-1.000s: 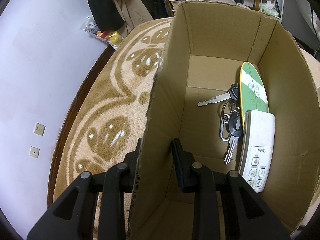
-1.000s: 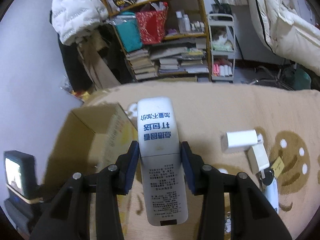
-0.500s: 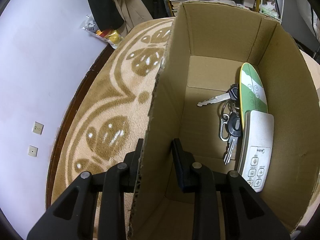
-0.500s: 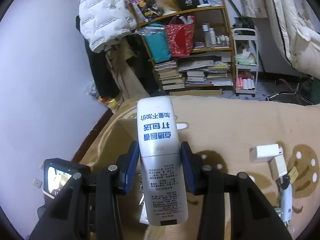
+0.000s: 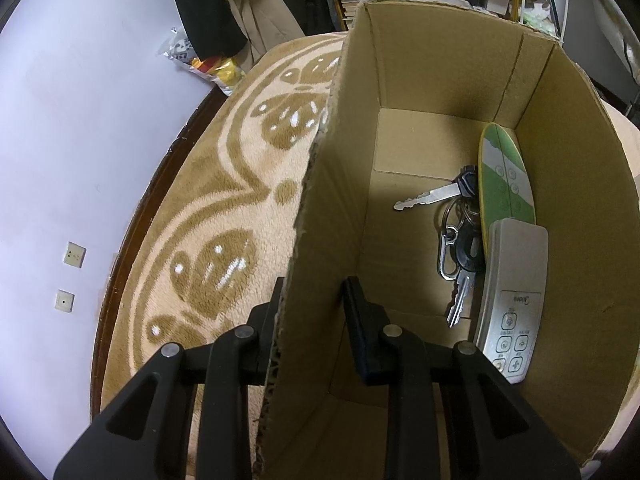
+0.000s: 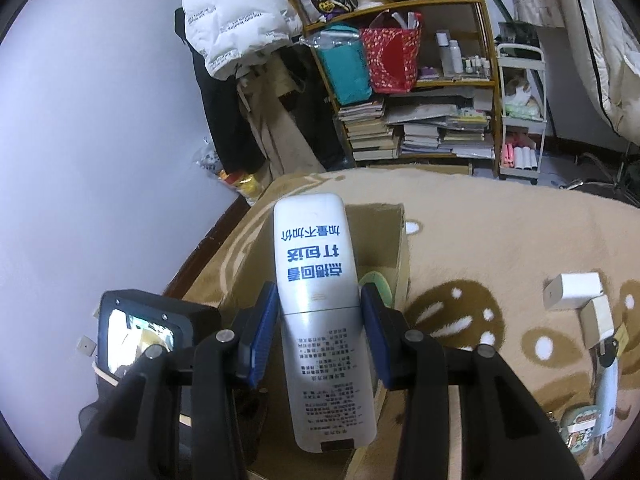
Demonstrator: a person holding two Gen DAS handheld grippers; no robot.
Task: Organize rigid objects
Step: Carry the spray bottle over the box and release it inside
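**A:** What can the left camera see?

**B:** It looks down into the cardboard box [image 5: 452, 60]. The left gripper [image 5: 310, 322] has its jaws closed on the box's near wall, one inside and one outside. Inside, at the right of the frame, lie a bunch of keys [image 5: 454, 232], a green and white oval remote [image 5: 506, 178] and a white remote with buttons [image 5: 514, 296] lying partly on top of the green one. The box sits on a tan rug [image 5: 224, 216].

**A:** And the right camera?

**B:** It cannot see the keys. It shows the right gripper [image 6: 320, 334] with its jaws gripping a long white remote with blue writing [image 6: 320, 300], held in the middle of the frame above the open box [image 6: 390, 240]. Only a bit of the green remote [image 6: 378, 284] peeks out. At the right edge, two small white boxes [image 6: 574, 292] lie on the rug [image 6: 500, 232]. A bookshelf [image 6: 416, 92] stands at the top.
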